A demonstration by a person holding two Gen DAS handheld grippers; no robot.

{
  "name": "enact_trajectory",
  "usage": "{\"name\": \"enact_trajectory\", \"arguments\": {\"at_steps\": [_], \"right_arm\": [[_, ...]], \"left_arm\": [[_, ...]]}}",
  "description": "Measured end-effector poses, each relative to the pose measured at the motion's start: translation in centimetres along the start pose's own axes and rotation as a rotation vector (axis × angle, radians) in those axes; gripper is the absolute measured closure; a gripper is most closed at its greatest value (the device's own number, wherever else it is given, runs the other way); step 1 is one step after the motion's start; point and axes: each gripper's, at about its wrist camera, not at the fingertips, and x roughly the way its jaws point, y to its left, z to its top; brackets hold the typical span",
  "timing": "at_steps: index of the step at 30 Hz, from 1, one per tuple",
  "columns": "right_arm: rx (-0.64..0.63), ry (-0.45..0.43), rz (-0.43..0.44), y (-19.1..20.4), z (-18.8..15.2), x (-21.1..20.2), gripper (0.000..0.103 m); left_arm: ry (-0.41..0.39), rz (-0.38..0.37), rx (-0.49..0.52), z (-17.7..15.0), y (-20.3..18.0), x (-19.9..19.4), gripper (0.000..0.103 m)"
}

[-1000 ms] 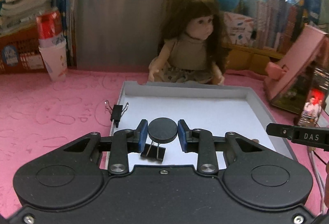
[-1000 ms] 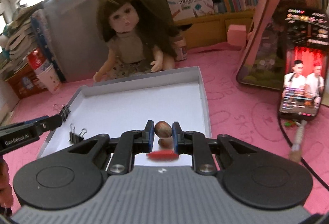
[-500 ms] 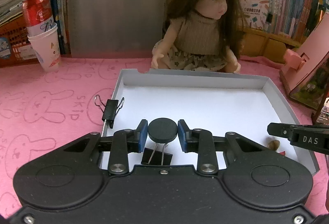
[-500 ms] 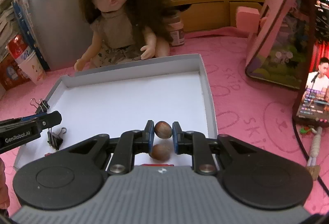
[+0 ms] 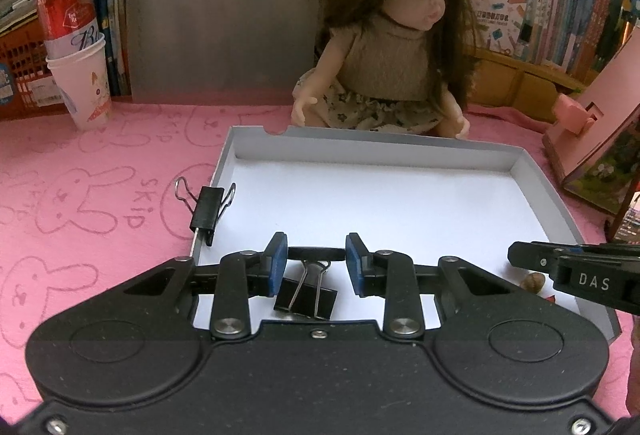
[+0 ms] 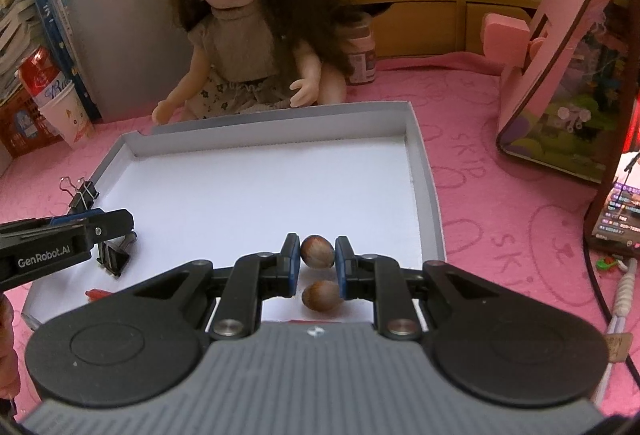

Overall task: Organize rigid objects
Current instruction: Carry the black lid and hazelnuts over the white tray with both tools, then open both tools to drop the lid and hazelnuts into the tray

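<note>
A shallow white box lid (image 5: 380,151) (image 6: 424,171) lies on the pink mat. My left gripper (image 5: 316,255) is shut on a flat black disc (image 5: 316,253), seen edge-on, above the lid's near left part. A black binder clip (image 5: 306,295) lies in the lid just beneath it; another clip (image 5: 206,209) is clamped on the lid's left rim. My right gripper (image 6: 317,253) is shut on a brown nut (image 6: 317,252) above the lid's near right corner. A second nut (image 6: 322,296) lies in the lid below it. The right gripper also shows in the left wrist view (image 5: 576,275).
A doll (image 5: 400,47) (image 6: 248,35) sits behind the lid. A red can in a paper cup (image 5: 78,75) stands far left. A pink house model (image 6: 568,55) and a phone (image 6: 620,203) stand right. A small red piece (image 6: 96,293) lies in the lid.
My left gripper has tilted, so the black disc turned from face-on to edge-on. Both grippers have moved slightly further over the lid, still holding their objects.
</note>
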Motion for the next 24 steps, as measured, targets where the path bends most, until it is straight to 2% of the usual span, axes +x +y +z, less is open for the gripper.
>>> {"name": "enact_trajectory", "arguments": {"at_steps": [3, 5, 6, 8, 15, 24], "right_arm": [[0.000, -0.004, 0.007, 0.0, 0.0, 0.0, 0.076], [0.002, -0.010, 0.012, -0.1, -0.1, -0.2, 0.068], [0.003, -0.013, 0.014, -0.1, -0.1, -0.3, 0.058], [0.005, -0.021, 0.018, -0.1, -0.1, -0.6, 0.056], [-0.012, -0.059, 0.037, -0.2, -0.7, -2.6, 0.043], [-0.094, -0.116, 0.075, 0.7, -3.3, -6.5, 0.023]], "left_arm": [[-0.002, 0.001, -0.003, 0.0, 0.1, -0.2, 0.066], [-0.004, 0.005, -0.001, -0.1, 0.1, -0.4, 0.059], [-0.004, 0.005, 0.000, -0.2, 0.1, -0.6, 0.059], [-0.005, -0.002, 0.002, -0.2, 0.1, -1.0, 0.053], [-0.028, -0.030, 0.014, -1.0, 0.5, -3.5, 0.043], [-0.081, -0.087, 0.089, -3.9, 0.1, -8.0, 0.032]]}}
